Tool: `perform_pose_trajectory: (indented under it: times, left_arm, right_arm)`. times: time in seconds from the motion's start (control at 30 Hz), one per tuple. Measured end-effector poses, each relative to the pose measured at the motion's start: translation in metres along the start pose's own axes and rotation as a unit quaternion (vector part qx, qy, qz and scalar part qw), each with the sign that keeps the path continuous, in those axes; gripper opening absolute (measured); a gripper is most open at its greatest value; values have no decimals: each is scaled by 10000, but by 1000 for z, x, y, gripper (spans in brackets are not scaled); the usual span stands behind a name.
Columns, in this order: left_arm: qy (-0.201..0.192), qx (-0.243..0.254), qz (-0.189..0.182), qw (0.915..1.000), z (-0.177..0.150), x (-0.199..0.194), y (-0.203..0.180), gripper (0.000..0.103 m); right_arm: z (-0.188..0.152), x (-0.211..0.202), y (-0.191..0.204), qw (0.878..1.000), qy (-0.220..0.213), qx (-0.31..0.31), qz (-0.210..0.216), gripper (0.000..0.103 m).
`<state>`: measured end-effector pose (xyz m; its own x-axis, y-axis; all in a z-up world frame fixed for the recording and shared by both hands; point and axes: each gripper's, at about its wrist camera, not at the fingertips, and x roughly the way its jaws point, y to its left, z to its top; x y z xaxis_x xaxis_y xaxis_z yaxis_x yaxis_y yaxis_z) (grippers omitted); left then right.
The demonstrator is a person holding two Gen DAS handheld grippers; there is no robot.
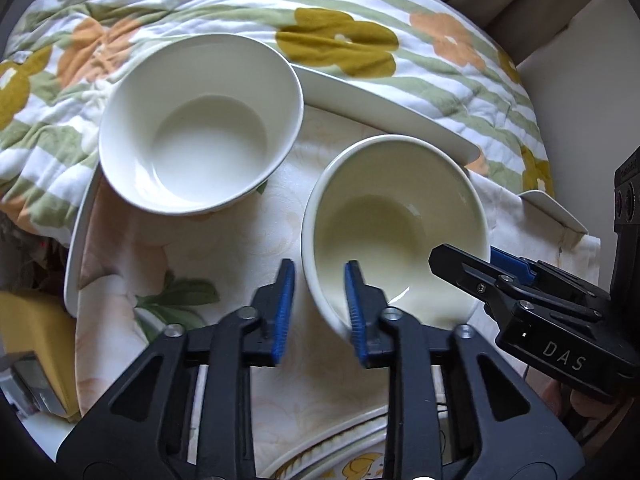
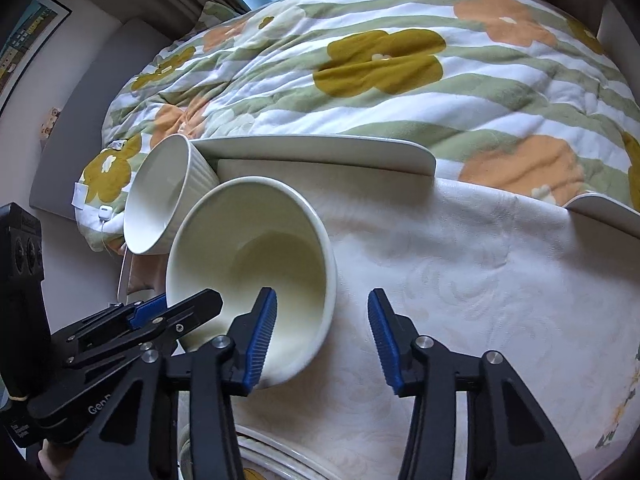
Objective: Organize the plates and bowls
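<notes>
Cream bowl (image 1: 384,232), empty and tipped off level, on the pale flowered cloth (image 1: 240,248), near the lower middle of both wrist views. Clamped at 1 side of its rim by the left tongs (image 1: 320,266): 1 blue pad outside the wall, the other inside. In the right wrist view, these same tongs drawn narrow over the bowl's left edge.

At the opposite side of the rim, right tongs (image 2: 322,294) astride the wall, 1 finger inside the bowl and 1 outside. Spread apart, with a clear gap between the outer pad and the wall, so not gripping.

Just beyond the cream bowl, an empty white bowl (image 1: 200,128) with a ribbed outer wall, also tilted. Apart from the cream bowl in the left wrist view. Overlapped by it in the right wrist view, so cannot tell whether touching.

Behind both bowls, a long white dish (image 1: 384,108) along the far edge of the cloth, against the quilt. A second long white dish (image 1: 76,248) down the cloth's left side, under the white bowl's near edge. A third white dish (image 1: 560,216) at the right corner.

At the very bottom of both views, part of a patterned plate (image 1: 340,460) with yellow markings, mostly hidden by the tongs.

Further back, a quilt (image 1: 320,12) with green stripes and mustard and orange flowers.
</notes>
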<state>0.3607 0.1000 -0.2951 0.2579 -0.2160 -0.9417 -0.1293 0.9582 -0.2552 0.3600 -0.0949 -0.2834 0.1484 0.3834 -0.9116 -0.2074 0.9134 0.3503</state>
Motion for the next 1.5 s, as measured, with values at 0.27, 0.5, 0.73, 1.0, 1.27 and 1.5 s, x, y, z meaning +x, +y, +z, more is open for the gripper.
perform_pose_trajectory:
  times: [0.27, 0.5, 0.73, 1.0, 1.27, 1.5]
  left_arm:
    - [-68, 74, 73, 9999, 0, -1, -1, 14]
    - [-260, 225, 202, 9992, -3, -10, -8, 14]
    - [-626, 421, 275, 9968, -8, -45, -25, 14]
    - [-1084, 638, 258, 9917, -34, -96, -72, 14]
    - [-1454, 692, 238, 9867, -96, -141, -145, 14]
    - [-1450, 747, 94, 9866, -155, -143, -217, 14]
  right_arm:
    - [1, 8, -1, 10000, 58, 69, 30, 16]
    - [1, 3, 2, 10000, -23, -24, 72, 16]
    - [-7, -27, 4, 9994, -291, -86, 148, 16]
    - [-31, -99, -6, 9962, -826, -185, 211, 16]
    - [-83, -174, -41, 9914, -1212, -404, 269, 16]
    - [-133, -223, -95, 9902, -1322, -427, 105, 16]
